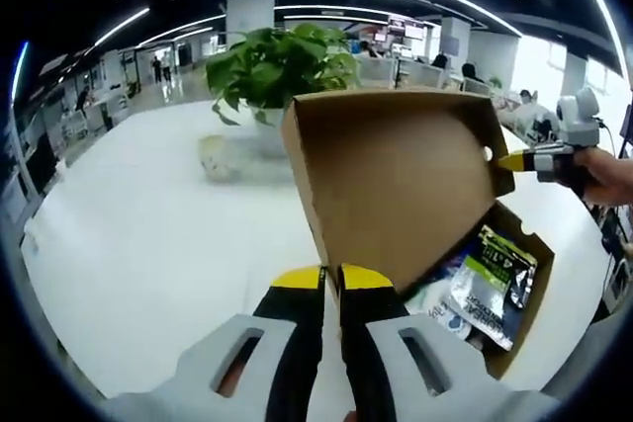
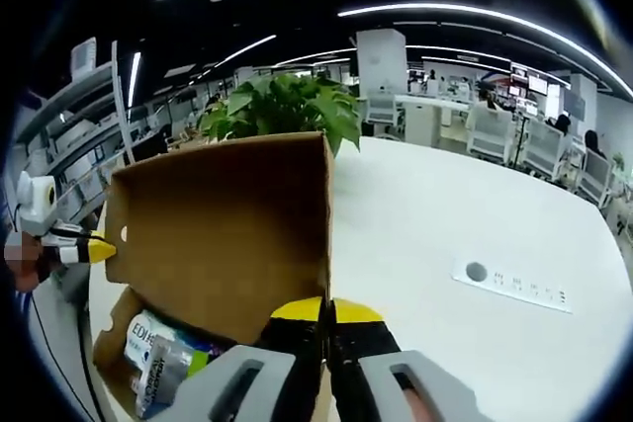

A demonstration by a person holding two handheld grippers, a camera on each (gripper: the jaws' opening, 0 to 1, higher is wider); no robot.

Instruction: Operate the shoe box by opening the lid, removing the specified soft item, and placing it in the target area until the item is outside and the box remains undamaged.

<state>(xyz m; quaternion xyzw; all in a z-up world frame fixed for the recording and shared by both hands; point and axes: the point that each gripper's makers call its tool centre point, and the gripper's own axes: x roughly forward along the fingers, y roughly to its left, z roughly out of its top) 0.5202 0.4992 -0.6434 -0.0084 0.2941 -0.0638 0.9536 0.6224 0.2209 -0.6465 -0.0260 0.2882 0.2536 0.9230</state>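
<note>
The brown cardboard shoe box (image 1: pixel 534 274) lies on the white table with its lid (image 1: pixel 396 175) raised upright. My left gripper (image 1: pixel 331 279) is shut on the lid's near corner edge. In the left gripper view the right gripper (image 1: pixel 514 159), held by a hand, pinches the lid's far side edge. In the right gripper view my right gripper (image 2: pixel 326 311) is shut on the lid (image 2: pixel 227 234) edge, and the left gripper (image 2: pixel 94 249) holds the opposite side. Inside the box lie soft packets: a green-black pouch (image 1: pixel 495 279), and a silver pouch (image 2: pixel 163 373) beside white-blue ones.
A leafy plant (image 1: pixel 282 61) in a white pot stands behind the box, also seen as the plant (image 2: pixel 287 106). A small pale object (image 1: pixel 220 158) lies left of the pot. A socket plate (image 2: pixel 514 286) sits in the white tabletop (image 1: pixel 148 244). Office desks stand beyond.
</note>
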